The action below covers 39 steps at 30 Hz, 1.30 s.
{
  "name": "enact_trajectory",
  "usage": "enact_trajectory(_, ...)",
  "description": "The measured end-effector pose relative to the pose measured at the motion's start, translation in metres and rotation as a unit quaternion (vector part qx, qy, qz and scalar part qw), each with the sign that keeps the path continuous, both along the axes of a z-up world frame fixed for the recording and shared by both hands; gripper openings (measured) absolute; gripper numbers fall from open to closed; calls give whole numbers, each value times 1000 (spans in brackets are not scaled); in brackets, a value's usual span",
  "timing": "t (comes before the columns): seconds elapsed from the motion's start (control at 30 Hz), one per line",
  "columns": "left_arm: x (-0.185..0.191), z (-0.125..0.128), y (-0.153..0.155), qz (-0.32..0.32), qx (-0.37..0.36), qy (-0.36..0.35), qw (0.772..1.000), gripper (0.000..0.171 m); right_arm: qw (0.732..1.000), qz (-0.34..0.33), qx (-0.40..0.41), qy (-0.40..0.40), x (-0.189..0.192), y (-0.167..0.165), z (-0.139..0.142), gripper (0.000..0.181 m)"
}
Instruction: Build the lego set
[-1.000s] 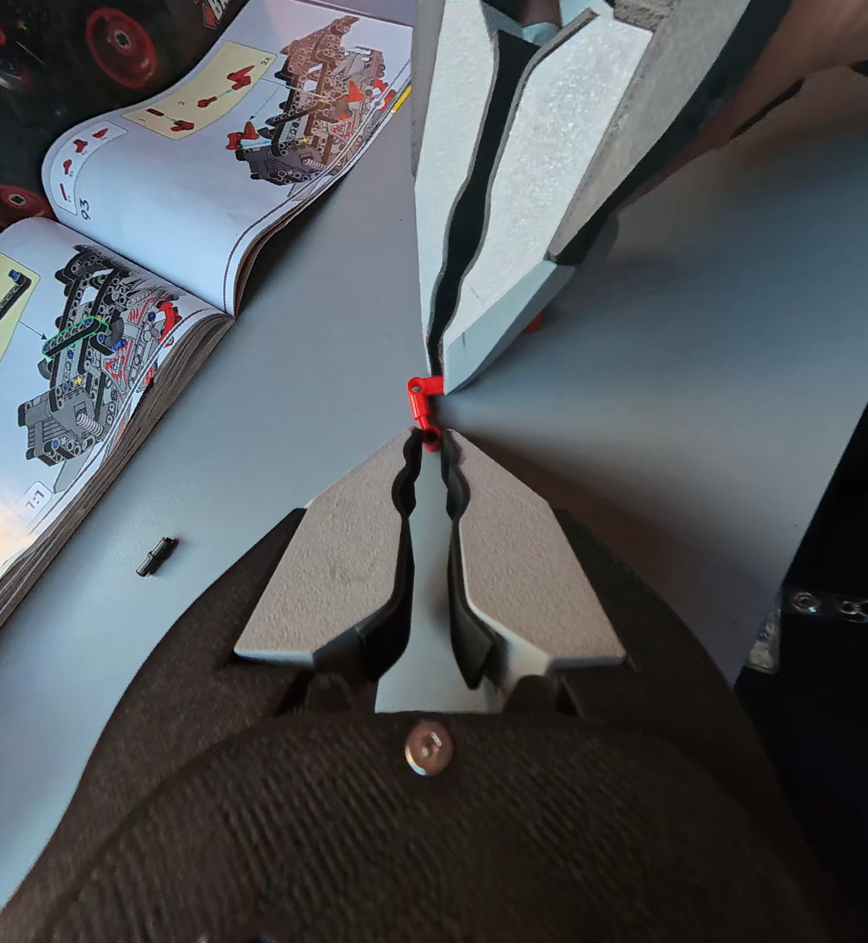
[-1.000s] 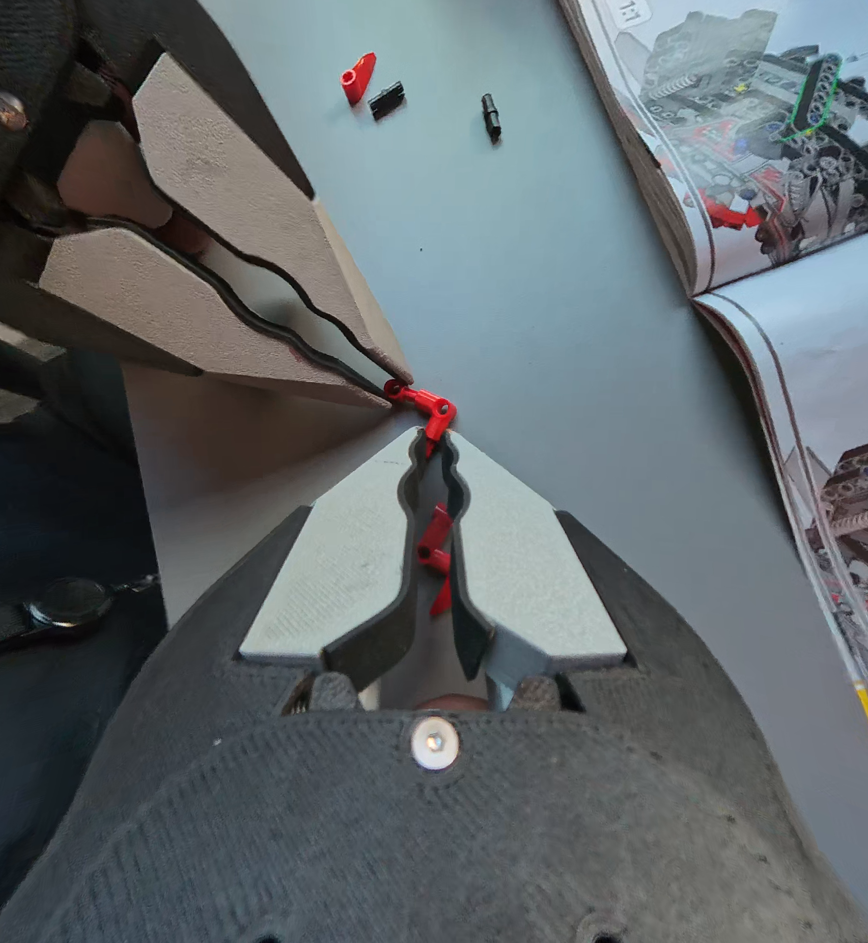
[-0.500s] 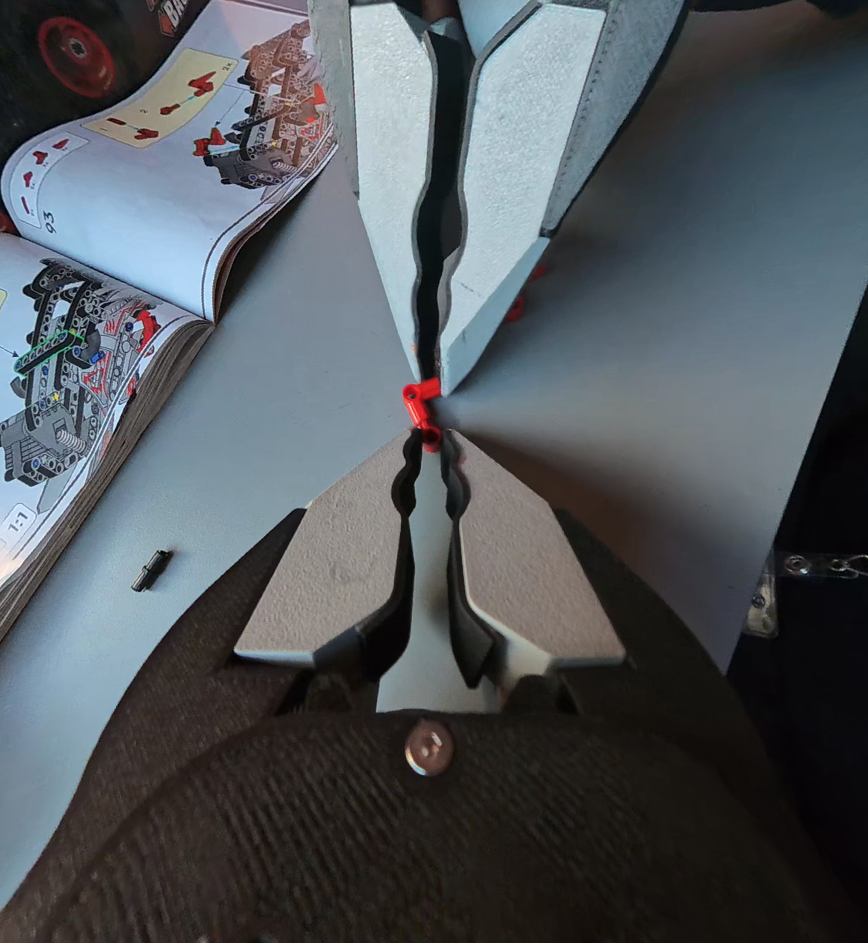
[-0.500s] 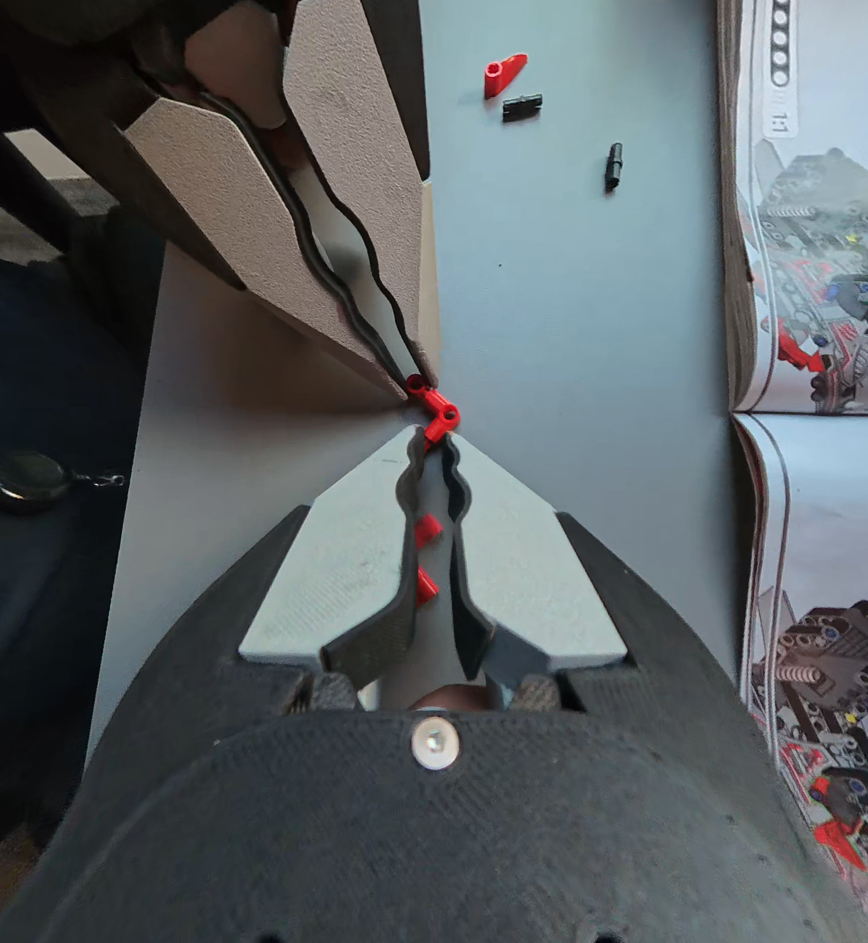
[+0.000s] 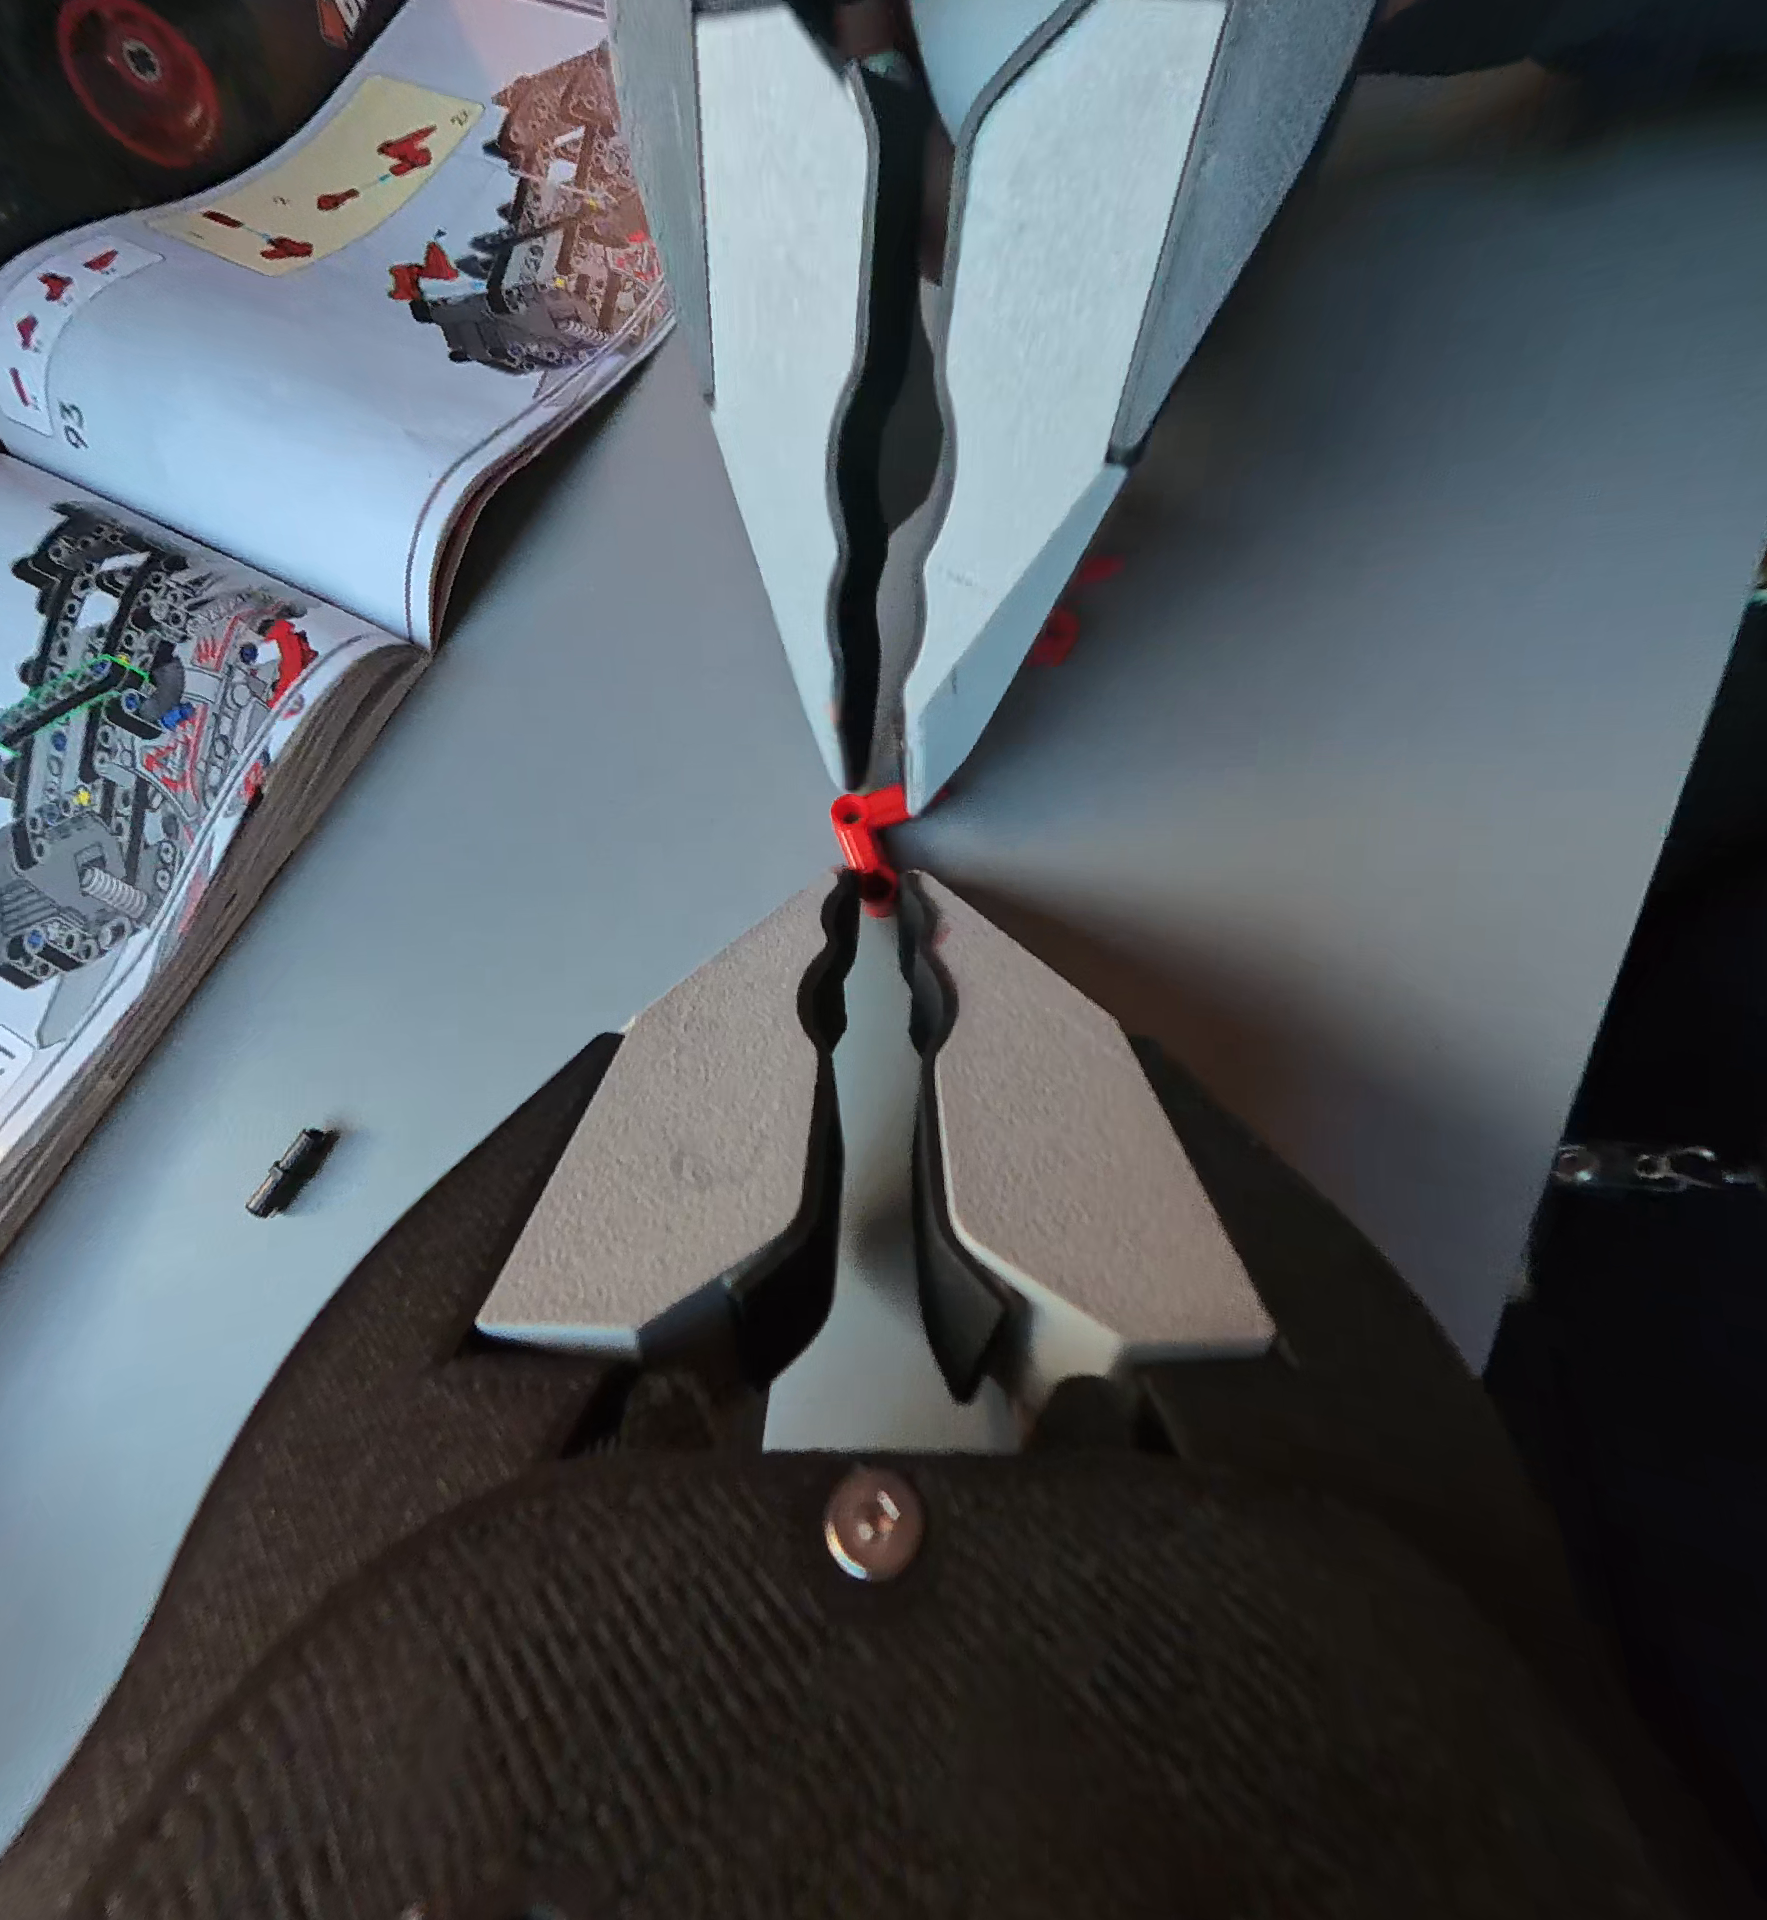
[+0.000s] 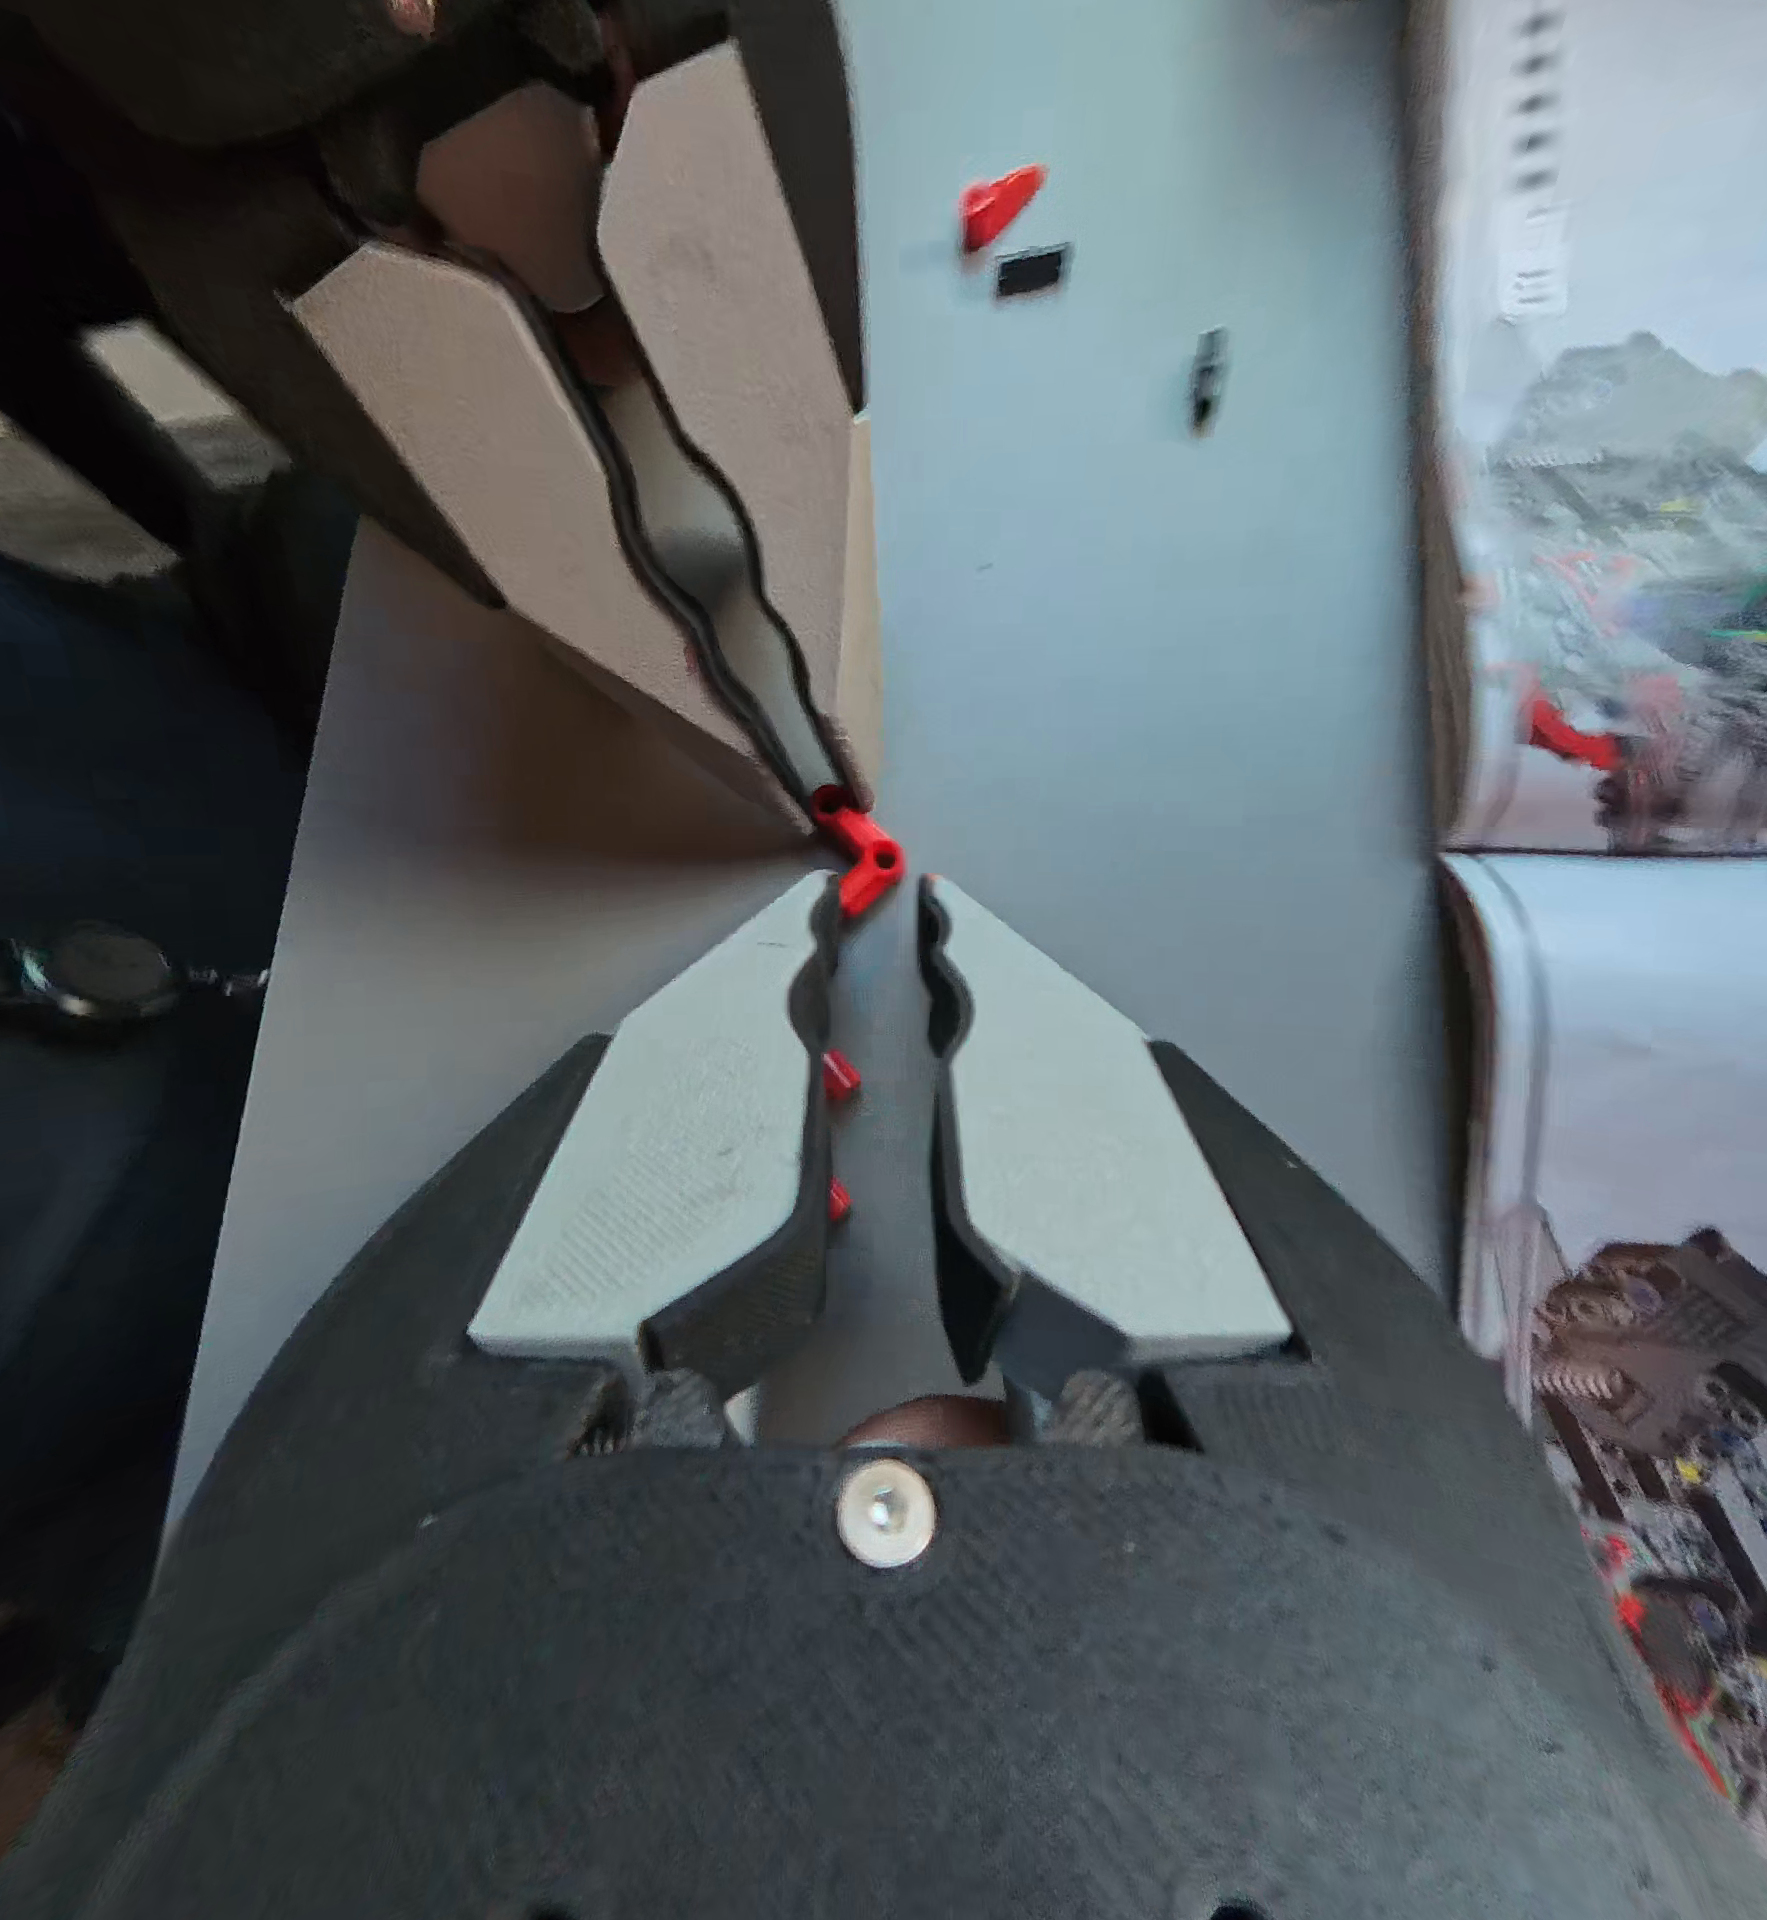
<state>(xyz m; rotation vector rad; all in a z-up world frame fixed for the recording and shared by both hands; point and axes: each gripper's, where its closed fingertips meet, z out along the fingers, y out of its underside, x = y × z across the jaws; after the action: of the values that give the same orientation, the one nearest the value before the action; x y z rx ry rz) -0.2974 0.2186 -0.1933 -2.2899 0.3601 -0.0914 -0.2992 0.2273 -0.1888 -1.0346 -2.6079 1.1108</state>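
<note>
A small red angled connector (image 5: pixel 863 821) hangs above the grey table (image 5: pixel 546 935) between the two gripper tips, which meet nose to nose. My left gripper (image 5: pixel 874 888) is shut on its lower end. It shows in the right wrist view (image 6: pixel 837 795) pinching the piece's far end. My right gripper (image 6: pixel 874 883) has its jaws a little apart. The connector (image 6: pixel 858 836) rests against its left finger, with a gap to the right finger. In the left wrist view the right gripper (image 5: pixel 879 784) comes in from the top.
An open instruction booklet (image 5: pixel 235 416) lies left of the grippers and shows in the right wrist view (image 6: pixel 1637 987). Loose parts on the table: a black pin (image 5: pixel 289 1172), a red piece (image 6: pixel 998 203), a black piece (image 6: pixel 1033 272), small red pieces (image 6: pixel 839 1081). The table edge is close. Left and right tips are no more than a few centimetres apart. From the left gripper's tips to the black pin (image 5: pixel 289 1172) is close to 11 cm.
My right gripper's jaws have parted slightly around the red connector. Both grippers have swung round until they face each other. The left gripper keeps its hold.
</note>
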Motion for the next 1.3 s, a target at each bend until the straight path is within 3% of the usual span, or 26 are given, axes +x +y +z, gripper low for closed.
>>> enact_trajectory(0.03,0,0,0,2,-5,-18,1000,5,1000,-23,-13,10,-4,4,7,17)
enact_trajectory(0.1,-5,1,0,19,-15,-55,998,5,997,-57,-50,27,-6,11,21,9)
enact_trajectory(0.2,-5,1,-1,24,-29,-110,993,5,994,-58,-81,44,1,9,28,10)
enact_trajectory(0.37,-3,3,-2,32,-64,-234,970,5,996,-34,-7,88,10,1,7,24)
enact_trajectory(0.43,-4,3,-4,35,-70,-251,965,5,990,-36,32,130,7,-1,7,31)
enact_trajectory(0.57,-1,3,-8,31,-76,-265,961,5,982,-33,70,172,4,-6,6,27)
enact_trajectory(0.83,5,5,-12,37,-82,-294,952,12,979,-29,63,192,2,-14,9,1)
enact_trajectory(1.0,3,11,-25,45,-60,-259,963,34,979,-26,76,189,2,-15,5,0)
enact_trajectory(1.13,-34,14,-78,105,-67,-143,982,34,978,-25,87,189,2,-15,3,0)
enact_trajectory(1.3,-82,34,-104,182,-39,-110,976,31,980,-30,76,179,1,-14,3,4)
